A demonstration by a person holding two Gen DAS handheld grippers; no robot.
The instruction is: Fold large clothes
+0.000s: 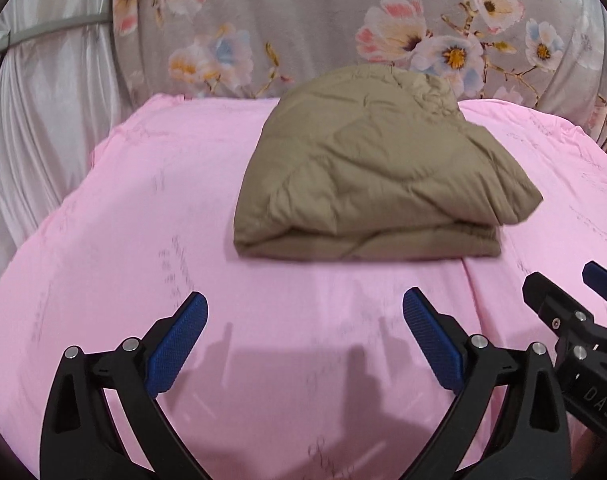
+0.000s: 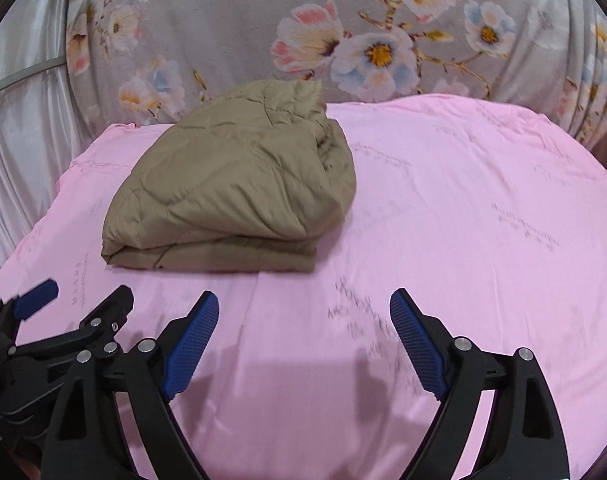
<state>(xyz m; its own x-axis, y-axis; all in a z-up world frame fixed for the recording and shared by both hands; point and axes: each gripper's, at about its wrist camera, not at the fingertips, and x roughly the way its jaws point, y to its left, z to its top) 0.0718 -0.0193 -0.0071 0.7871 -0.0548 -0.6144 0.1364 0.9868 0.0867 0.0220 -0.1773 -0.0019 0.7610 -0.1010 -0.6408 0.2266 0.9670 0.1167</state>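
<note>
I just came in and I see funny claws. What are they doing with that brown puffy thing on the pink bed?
A person is folding a big garment with two hand-held grippers. The tan quilted padded garment already lies folded in a thick bundle on the pink bed sheet. The left gripper and the right gripper are both open and empty, held side by side over the sheet in front of the bundle, touching nothing.

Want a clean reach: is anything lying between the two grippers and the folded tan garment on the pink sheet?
Nothing visible. Only bare pink sheet separates the open left gripper and open right gripper from the tan garment.
</note>
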